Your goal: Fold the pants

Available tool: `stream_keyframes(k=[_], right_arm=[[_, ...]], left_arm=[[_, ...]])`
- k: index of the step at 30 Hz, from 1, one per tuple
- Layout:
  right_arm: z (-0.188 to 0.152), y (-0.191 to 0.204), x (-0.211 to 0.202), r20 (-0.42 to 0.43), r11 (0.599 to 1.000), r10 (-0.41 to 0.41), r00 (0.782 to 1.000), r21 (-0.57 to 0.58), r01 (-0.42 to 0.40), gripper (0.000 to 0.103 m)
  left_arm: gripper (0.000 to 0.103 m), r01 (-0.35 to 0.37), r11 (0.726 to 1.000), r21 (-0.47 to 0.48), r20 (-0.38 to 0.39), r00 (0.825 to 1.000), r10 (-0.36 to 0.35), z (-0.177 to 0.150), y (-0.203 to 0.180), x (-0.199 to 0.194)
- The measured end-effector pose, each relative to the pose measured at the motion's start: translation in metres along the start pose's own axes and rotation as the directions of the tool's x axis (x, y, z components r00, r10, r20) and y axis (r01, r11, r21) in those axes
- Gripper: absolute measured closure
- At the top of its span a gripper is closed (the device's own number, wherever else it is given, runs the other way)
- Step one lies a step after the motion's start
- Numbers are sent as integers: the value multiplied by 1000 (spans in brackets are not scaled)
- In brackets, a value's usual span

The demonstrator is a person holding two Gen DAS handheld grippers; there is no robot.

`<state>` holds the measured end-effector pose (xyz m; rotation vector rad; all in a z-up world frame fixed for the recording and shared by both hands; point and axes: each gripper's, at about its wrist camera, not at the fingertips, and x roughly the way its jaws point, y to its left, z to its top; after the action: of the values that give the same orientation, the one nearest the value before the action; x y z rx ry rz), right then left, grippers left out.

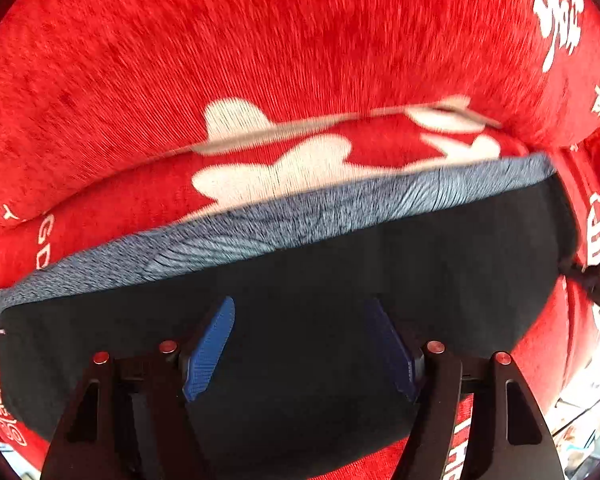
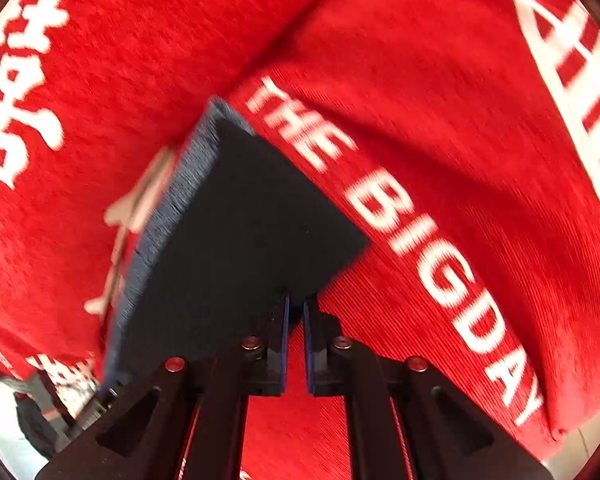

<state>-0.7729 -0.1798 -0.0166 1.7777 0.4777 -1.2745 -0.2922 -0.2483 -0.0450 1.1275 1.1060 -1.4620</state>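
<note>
The pants [image 1: 340, 300] are seen as a dark navy, already folded slab with a lighter blue-grey ribbed band [image 1: 284, 220] along its far edge, laid on a red cover [image 1: 260, 40] printed with white lettering – whether a sofa or a bed is beneath cannot be told. In the left wrist view the left gripper [image 1: 300, 344] is held over the dark cloth with its blue fingers [image 1: 210, 350] spread apart and nothing between them. In the right wrist view the right gripper [image 2: 295, 340] is clenched, its fingers nearly touching, and a corner of the pants [image 2: 240, 240] appears to be pinched at their tips, though the contact itself is shadowed.

The fabric is judged soft, light and limp – a knit that will sag and slide over the plush cover rather than keep its shape. Hold is best taken at corners or along the thicker ribbed band, where several layers can be gripped together.

The long axis is seen running along the band, left to right across the left wrist view, with the band facing away from the left gripper
</note>
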Motion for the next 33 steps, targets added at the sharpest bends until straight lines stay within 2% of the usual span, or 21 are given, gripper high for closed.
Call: stream_keyframes(k=[1, 2, 3, 4, 5, 6, 7, 9, 11, 14, 16, 17, 19, 20, 21, 23, 26, 29, 33], right_arm=[[-3, -1, -3, 3, 1000, -22, 1000, -8, 22, 88], [-6, -3, -7, 11, 998, -57, 998, -16, 57, 74], [-9, 1, -17, 38, 991, -134, 990, -27, 135, 71], [-10, 7, -26, 83, 984, -170, 982, -38, 174, 71], [-13, 15, -37, 142, 984, -158, 977, -62, 168, 71], [-15, 31, -46, 197, 984, -106, 975, -119, 131, 71], [-15, 49, -46, 207, 978, -69, 976, -180, 108, 71], [-13, 90, -25, 139, 951, 14, 990, -308, 30, 71], [-9, 125, 11, 59, 915, 38, 998, -403, -11, 71], [-9, 158, 60, 30, 859, -33, 999, -510, 44, 73], [2, 159, 70, 79, 843, -51, 996, -531, 85, 78], [13, 153, 70, 117, 848, -80, 990, -513, 129, 78], [26, 142, 62, 153, 879, -124, 980, -442, 180, 78], [32, 135, 58, 156, 898, -141, 978, -395, 192, 75], [36, 131, 53, 143, 915, -141, 980, -358, 183, 73], [31, 134, 44, 116, 919, -127, 985, -361, 161, 60], [-3, 162, 41, 24, 884, -31, 999, -466, 39, 60], [-50, 207, 55, -105, 816, 34, 994, -571, -89, 59], [-133, 297, 94, -258, 682, 44, 965, -698, -218, 59]], left_arm=[[31, -2, 1000, 5, 14, 1000, 2, 1, 1, -5], [31, -7, 1000, 13, 23, 1000, 7, 2, 1, -9], [31, -12, 1000, 19, 27, 1000, 12, 4, 2, -10], [31, -17, 1000, 24, 31, 999, 16, 7, 2, -10], [31, -22, 999, 29, 34, 999, 21, 10, 1, -8], [31, -32, 999, 30, 34, 999, 31, 15, -2, -4], [31, -42, 999, 27, 31, 999, 41, 19, -3, 1], [31, -38, 999, 16, 24, 999, 38, 24, -5, 16], [31, -84, 996, 4, 11, 996, 84, 29, -10, 34], [31, -100, 994, -34, 30, 994, 101, 36, -6, 43], [31, -75, 996, -54, 22, 997, 76, 40, 5, 43], [31, -82, 995, -58, 24, 996, 84, 39, 11, 41], [31, -128, 990, -55, 27, 991, 130, 33, 28, 31], [31, -138, 989, -58, 29, 990, 140, 29, 37, 24], [31, -132, 989, -67, 34, 990, 135, 21, 50, 14], [31, -121, 989, -79, 41, 991, 124, 5, 70, 0], [31, -119, 988, -94, 30, 992, 122, -28, 108, -21], [31, -115, 987, -114, 16, 993, 118, -59, 146, -35], [31, -133, 981, -138, 14, 991, 136, -100, 212, -54]])
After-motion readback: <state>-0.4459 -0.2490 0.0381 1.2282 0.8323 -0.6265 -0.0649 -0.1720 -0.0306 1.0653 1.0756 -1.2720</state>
